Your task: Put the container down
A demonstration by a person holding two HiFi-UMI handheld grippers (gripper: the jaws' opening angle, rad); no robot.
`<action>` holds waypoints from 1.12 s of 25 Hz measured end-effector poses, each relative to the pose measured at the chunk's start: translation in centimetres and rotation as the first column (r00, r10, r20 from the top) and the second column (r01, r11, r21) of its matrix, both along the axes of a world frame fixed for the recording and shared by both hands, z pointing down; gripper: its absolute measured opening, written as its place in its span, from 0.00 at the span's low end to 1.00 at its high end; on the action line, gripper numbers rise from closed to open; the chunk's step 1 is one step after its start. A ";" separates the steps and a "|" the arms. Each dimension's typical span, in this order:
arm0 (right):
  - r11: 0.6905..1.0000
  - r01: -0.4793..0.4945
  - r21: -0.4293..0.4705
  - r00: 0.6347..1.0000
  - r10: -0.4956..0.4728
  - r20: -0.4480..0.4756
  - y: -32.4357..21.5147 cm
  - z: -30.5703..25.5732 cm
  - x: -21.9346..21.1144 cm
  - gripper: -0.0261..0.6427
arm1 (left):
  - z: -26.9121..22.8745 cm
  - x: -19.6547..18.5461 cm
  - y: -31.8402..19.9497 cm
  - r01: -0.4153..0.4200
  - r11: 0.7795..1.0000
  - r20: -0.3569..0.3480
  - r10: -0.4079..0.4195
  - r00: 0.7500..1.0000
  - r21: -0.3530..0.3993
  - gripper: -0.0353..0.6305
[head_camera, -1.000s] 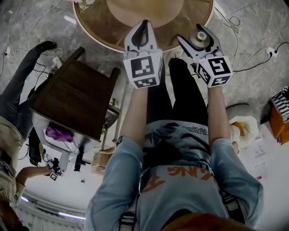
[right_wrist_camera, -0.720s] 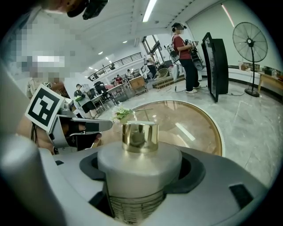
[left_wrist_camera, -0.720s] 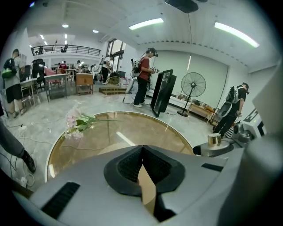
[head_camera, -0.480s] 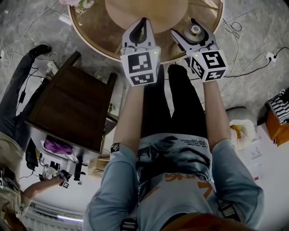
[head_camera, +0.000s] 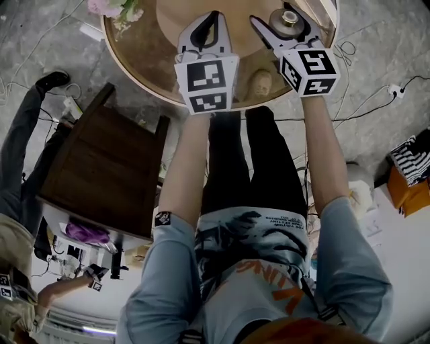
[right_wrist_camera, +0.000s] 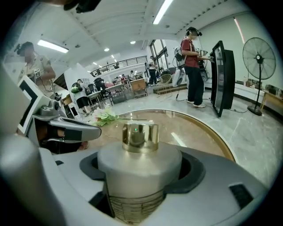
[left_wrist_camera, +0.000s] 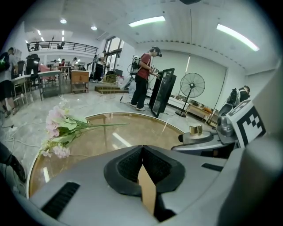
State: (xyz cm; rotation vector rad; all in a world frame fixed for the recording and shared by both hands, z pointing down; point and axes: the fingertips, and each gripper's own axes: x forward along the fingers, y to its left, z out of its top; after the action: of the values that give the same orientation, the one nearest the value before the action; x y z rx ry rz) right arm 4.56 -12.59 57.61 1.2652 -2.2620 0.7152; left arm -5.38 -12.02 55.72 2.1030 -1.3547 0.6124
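My right gripper (head_camera: 285,21) is shut on the container (right_wrist_camera: 138,170), a pale ribbed jar with a grey lid and a gold knob (right_wrist_camera: 139,136). In the head view the container (head_camera: 286,19) hangs upright over the right part of the round glass table (head_camera: 141,54). My left gripper (head_camera: 209,33) is shut with nothing between its black pads (left_wrist_camera: 128,165), and it hovers over the table's near edge, left of the right gripper. The left gripper view shows the right gripper (left_wrist_camera: 208,137) with the container's knob (left_wrist_camera: 195,129) off to the right.
A bunch of pink flowers (head_camera: 111,8) lies at the table's far left (left_wrist_camera: 62,128). A dark wooden chair (head_camera: 107,161) stands left of my legs. Cables run over the floor. A person (right_wrist_camera: 193,66) stands by a black panel (right_wrist_camera: 222,77) beyond the table, near a fan (right_wrist_camera: 261,55).
Both grippers have moved forward over the table, the right one carrying the container farther in from the near edge. The jaws stay as they were.
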 end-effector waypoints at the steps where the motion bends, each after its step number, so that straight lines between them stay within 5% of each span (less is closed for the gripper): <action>1: 1.000 -0.002 0.011 1.000 0.002 -0.005 -1.0 0.1 -0.1 0.58 | 0.2 -0.1 -0.7 0.000 1.000 -0.003 0.000 1.000 0.005 0.09; 14: 0.994 -0.017 0.108 0.998 0.023 -0.056 -9.8 2.0 -1.0 0.58 | 1.4 -0.5 -6.7 0.007 0.999 -0.026 -0.006 1.000 0.036 0.09; 28: 0.992 0.038 0.122 0.997 -0.030 -0.067 -10.5 2.8 -1.2 0.58 | 2.1 0.0 -6.9 0.014 1.000 -0.032 -0.013 0.999 0.020 0.09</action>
State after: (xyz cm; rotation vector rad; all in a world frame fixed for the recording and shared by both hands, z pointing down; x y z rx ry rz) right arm 3.35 -23.12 60.41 1.2834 -2.2991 0.5212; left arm -5.34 -18.93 57.84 2.1086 -1.3615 0.5593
